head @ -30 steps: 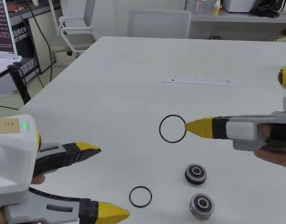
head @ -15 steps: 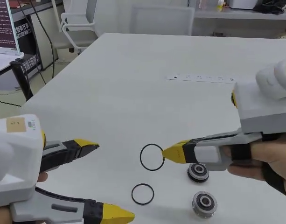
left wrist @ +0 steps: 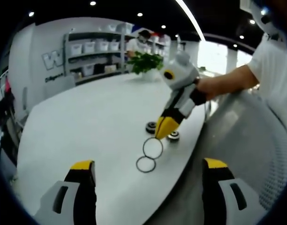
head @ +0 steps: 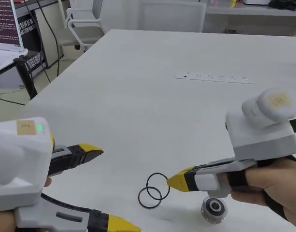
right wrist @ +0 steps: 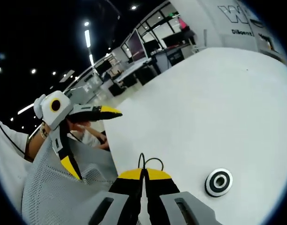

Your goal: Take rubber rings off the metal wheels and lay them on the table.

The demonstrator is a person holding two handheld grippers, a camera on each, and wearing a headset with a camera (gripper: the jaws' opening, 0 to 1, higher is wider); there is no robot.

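Yellow-tipped left gripper [head: 110, 188] hangs spread wide, empty. One rubber ring [head: 148, 200] lies flat on the table [head: 138, 96]. A second ring [head: 158, 180], at its one o'clock and overlapping it, is pinched in the right gripper [head: 173, 181], jaws pressed together. A metal wheel [head: 214, 208] at that tip's four o'clock looks bare. My read: rings off, only the release left.

Two rubber rings [head: 158, 182] [head: 150, 197], two metal wheels [left wrist: 151, 127] [left wrist: 173, 136], two tools [head: 114, 188] [head: 173, 181], one power strip [head: 215, 77], one table [head: 138, 96].
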